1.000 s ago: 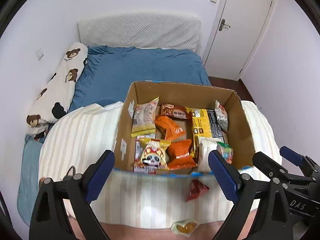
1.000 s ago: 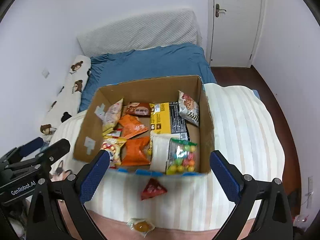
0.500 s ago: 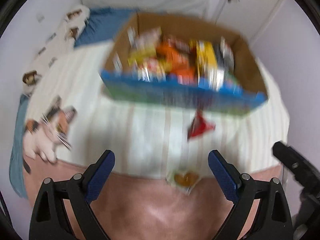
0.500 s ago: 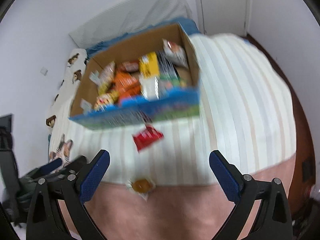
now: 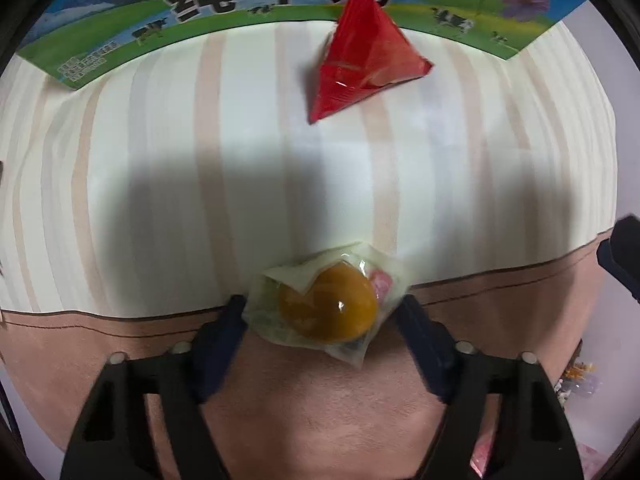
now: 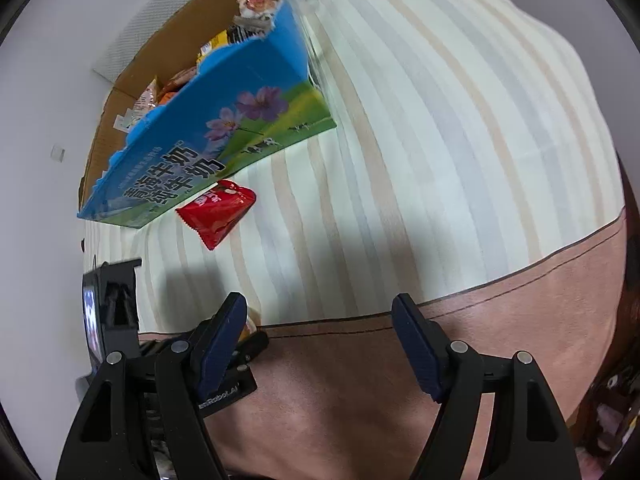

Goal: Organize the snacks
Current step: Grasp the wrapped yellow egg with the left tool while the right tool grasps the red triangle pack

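The left black two-finger gripper with blue pads (image 5: 324,312) is straddling a clear plastic packet holding an orange-yellow round snack (image 5: 328,306). Its pads are sitting against the packet's edges, though a firm clamp cannot be told. The packet is lying where the cream striped blanket (image 5: 160,160) meets its pink border. Farther off, a red triangular foil snack packet (image 5: 366,60) is resting on the stripes, just in front of a blue-and-green printed cardboard milk carton box (image 6: 224,140) holding assorted snacks. The right black two-finger gripper with blue pads (image 6: 320,328) is hovering spread apart over the pink border, gripping nothing.
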A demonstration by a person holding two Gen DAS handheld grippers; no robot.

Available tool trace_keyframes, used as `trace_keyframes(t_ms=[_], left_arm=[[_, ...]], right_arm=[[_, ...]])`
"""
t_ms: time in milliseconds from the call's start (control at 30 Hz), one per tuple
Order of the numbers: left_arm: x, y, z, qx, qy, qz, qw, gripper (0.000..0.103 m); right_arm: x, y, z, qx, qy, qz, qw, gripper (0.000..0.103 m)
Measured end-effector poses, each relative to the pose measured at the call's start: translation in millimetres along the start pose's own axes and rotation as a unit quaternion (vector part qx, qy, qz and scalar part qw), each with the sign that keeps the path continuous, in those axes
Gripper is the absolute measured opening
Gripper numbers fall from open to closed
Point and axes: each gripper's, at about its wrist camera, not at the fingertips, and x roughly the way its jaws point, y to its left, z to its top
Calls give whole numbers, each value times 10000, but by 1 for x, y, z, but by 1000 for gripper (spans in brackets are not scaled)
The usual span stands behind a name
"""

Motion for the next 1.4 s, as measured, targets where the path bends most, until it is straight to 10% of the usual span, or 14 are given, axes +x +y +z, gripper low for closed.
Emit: trace_keyframes(t_ms=[67, 467, 733, 1400], left_arm=[[-4, 8, -1, -111, -74, 29, 9999, 55], [-25, 96, -2, -1352, -303, 125, 9903, 55], [-14, 94, -1, -1338, -228, 175, 9906, 57], [-14, 105, -20, -1154, -39, -68, 9933, 58]], right_arm=[[6, 2, 5, 34, 12, 97, 9999, 78], [71, 71, 49, 180, -44, 690, 9974, 78], [99, 96, 65, 232, -143, 535, 9982, 65], [78, 41, -34, -149, 968, 514, 9939, 70]])
